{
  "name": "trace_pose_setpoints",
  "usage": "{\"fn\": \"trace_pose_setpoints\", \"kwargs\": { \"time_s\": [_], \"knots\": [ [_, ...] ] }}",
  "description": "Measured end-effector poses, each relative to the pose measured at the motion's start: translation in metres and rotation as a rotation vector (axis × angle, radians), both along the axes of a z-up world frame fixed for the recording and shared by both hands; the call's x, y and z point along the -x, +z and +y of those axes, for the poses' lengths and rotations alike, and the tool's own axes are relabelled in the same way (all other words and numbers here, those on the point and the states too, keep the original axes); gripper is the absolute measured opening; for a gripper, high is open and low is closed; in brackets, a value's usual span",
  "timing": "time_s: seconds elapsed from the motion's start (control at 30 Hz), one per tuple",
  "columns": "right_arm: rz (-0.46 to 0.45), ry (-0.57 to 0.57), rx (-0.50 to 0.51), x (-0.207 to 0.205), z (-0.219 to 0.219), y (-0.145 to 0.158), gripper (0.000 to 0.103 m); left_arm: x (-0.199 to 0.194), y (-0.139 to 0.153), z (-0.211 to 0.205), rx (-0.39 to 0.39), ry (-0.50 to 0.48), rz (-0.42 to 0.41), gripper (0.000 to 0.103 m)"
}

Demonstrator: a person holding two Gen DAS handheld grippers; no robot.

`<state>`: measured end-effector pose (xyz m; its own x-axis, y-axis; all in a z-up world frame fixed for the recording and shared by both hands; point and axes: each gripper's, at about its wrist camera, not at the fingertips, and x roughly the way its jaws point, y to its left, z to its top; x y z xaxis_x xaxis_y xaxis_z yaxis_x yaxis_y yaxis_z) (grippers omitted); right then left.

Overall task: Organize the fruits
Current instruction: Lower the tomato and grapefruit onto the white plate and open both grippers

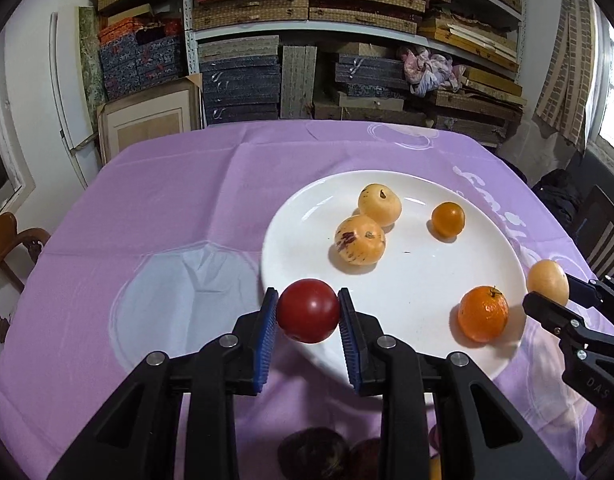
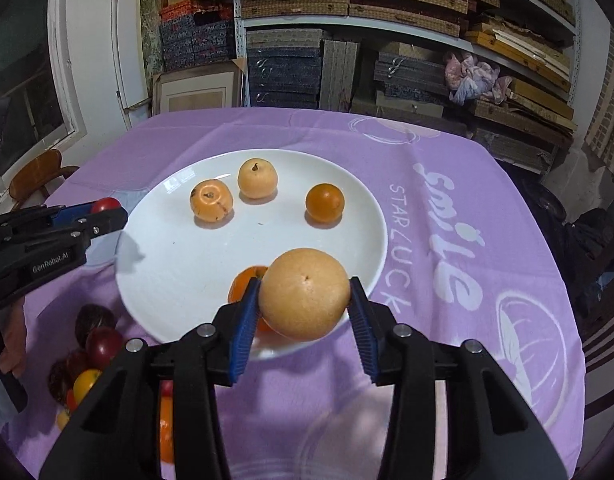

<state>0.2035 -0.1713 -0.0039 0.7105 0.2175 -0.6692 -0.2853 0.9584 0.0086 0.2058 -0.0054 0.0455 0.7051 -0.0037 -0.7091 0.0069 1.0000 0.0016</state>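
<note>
My left gripper [image 1: 308, 312] is shut on a red fruit [image 1: 308, 310], held at the near left rim of the white plate [image 1: 407, 280]. My right gripper [image 2: 306, 294] is shut on a pale yellow round fruit [image 2: 305, 294], held over the plate's [image 2: 167, 264] near right rim. On the plate lie two pale yellow fruits [image 1: 359, 240] [image 1: 379, 204], a small orange fruit [image 1: 448, 219] and a mandarin [image 1: 483, 313]. In the right wrist view the mandarin [image 2: 243, 284] is partly hidden behind my fingers. The right gripper also shows in the left wrist view [image 1: 547, 294], the left in the right wrist view [image 2: 107, 210].
A pile of dark red, yellow and orange fruits [image 2: 91, 344] lies on the purple tablecloth [image 2: 447, 248] near the front left edge. Shelves with stacked boxes [image 1: 347, 40] stand behind the table. Wooden chairs [image 1: 11, 240] stand at the left and right sides.
</note>
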Motion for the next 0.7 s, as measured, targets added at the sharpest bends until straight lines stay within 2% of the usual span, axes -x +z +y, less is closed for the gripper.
{"fn": "trace_pose_setpoints", "kwargs": {
  "time_s": [0.1, 0.2, 0.23, 0.27, 0.3, 0.33, 0.43, 0.47, 0.6, 0.7],
  "knots": [
    [0.030, -0.020, -0.024, -0.030, 0.002, -0.005, 0.043, -0.023, -0.015, -0.013, -0.022, -0.006, 0.045, 0.030],
    [0.073, -0.033, -0.076, -0.051, 0.000, -0.010, 0.043, -0.033, -0.025, -0.013, -0.003, 0.008, 0.068, 0.031],
    [0.082, -0.037, -0.107, -0.056, -0.003, -0.011, 0.046, -0.034, -0.026, -0.013, 0.003, 0.011, 0.070, 0.036],
    [0.091, -0.046, -0.137, -0.058, -0.007, -0.011, 0.058, -0.034, -0.025, -0.011, 0.003, 0.011, 0.075, 0.049],
    [0.089, -0.064, -0.156, -0.058, -0.012, -0.010, 0.068, -0.033, -0.024, -0.009, 0.002, 0.014, 0.074, 0.058],
    [0.072, -0.084, -0.169, -0.054, -0.017, -0.007, 0.070, -0.029, -0.021, -0.007, -0.004, 0.024, 0.057, 0.066],
    [0.030, -0.088, -0.168, -0.030, -0.030, 0.002, 0.076, -0.009, -0.007, 0.007, -0.014, 0.018, 0.022, 0.069],
    [0.013, -0.092, -0.165, -0.018, -0.036, 0.004, 0.082, 0.000, -0.003, 0.013, -0.012, 0.024, 0.014, 0.072],
    [-0.060, -0.112, -0.143, 0.044, -0.060, 0.006, 0.095, 0.048, 0.001, 0.041, 0.014, 0.042, 0.017, 0.073],
    [-0.078, -0.121, -0.167, 0.084, -0.072, -0.001, 0.096, 0.087, -0.011, 0.048, -0.005, 0.038, 0.039, 0.074]
  ]
}}
